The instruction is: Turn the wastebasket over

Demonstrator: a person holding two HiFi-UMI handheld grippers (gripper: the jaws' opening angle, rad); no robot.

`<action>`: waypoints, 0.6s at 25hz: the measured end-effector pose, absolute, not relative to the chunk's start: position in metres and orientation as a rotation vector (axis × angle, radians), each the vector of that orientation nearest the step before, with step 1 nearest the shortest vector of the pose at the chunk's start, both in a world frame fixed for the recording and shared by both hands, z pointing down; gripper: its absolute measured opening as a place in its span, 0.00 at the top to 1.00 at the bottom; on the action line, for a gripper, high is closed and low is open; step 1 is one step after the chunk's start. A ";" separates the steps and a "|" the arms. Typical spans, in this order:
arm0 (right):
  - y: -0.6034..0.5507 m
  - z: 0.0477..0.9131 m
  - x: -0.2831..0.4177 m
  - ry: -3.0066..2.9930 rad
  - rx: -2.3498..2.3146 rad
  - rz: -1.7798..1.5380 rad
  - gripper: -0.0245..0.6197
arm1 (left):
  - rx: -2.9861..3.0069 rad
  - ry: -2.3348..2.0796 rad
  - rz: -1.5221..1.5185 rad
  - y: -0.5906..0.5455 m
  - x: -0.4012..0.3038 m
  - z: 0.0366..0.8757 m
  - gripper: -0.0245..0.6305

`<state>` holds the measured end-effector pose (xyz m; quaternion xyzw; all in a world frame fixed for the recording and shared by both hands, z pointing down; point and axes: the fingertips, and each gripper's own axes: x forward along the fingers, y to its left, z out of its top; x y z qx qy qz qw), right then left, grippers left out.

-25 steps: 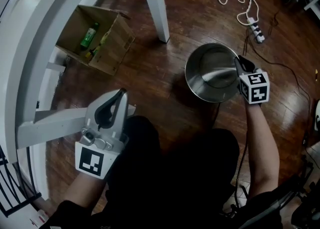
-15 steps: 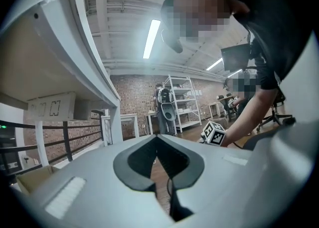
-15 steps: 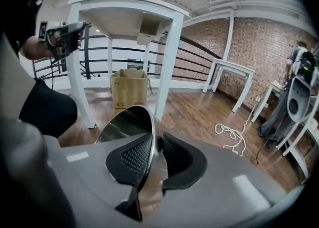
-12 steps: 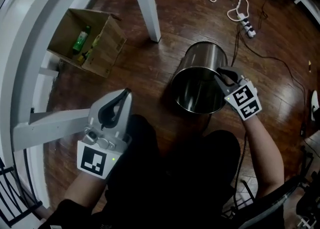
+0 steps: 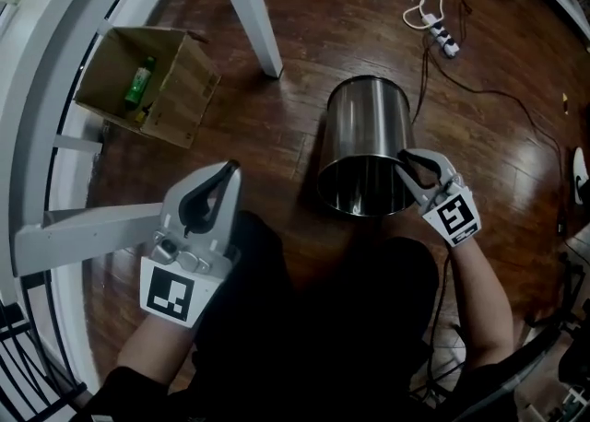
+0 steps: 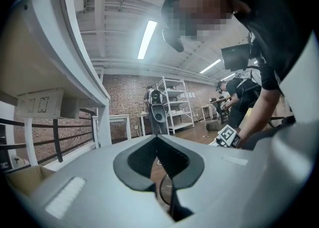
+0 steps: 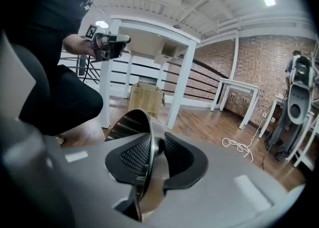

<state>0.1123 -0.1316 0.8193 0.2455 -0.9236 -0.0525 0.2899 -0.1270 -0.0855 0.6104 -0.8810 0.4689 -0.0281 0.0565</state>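
From the head view, the bin (image 5: 366,130) is tipped on the floor (image 5: 277,125) with its open mouth toward the person and its base end away. That looks like the halfway stage of turning it over. What shows of its inside is bare steel, with nothing in it. The right gripper (image 5: 407,160) is at the near right of the rim, probably because the thin lip is the only edge on so wide a can that the jaws can take. The left gripper (image 5: 230,169) hangs well apart over the person's lap, doing nothing to the bin. Beside the table leg (image 5: 245,5) stands an open box (image 5: 182,102) with a green bottle (image 5: 138,82) lying in it, and perhaps others too small to tell. In the left gripper view, the jaws are together at their tips with nothing between them. They point level across the room, and the other hand's marker cube shows off to the right. In the right gripper view, the bin's rim runs edge-on between the two pads. The jaws are opening, and a gap shows between the steel and the right-hand pad, so I judge the rim is loose between them and not clamped. Letting go here would suit a fresh hold for the second half of the turn. The box shows beyond, but its contents are hidden from this angle.
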 end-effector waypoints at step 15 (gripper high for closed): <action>-0.005 0.878 0.096 -2.657 0.091 0.390 0.95 | -2.701 1.351 -0.100 -0.089 -0.103 0.618 0.96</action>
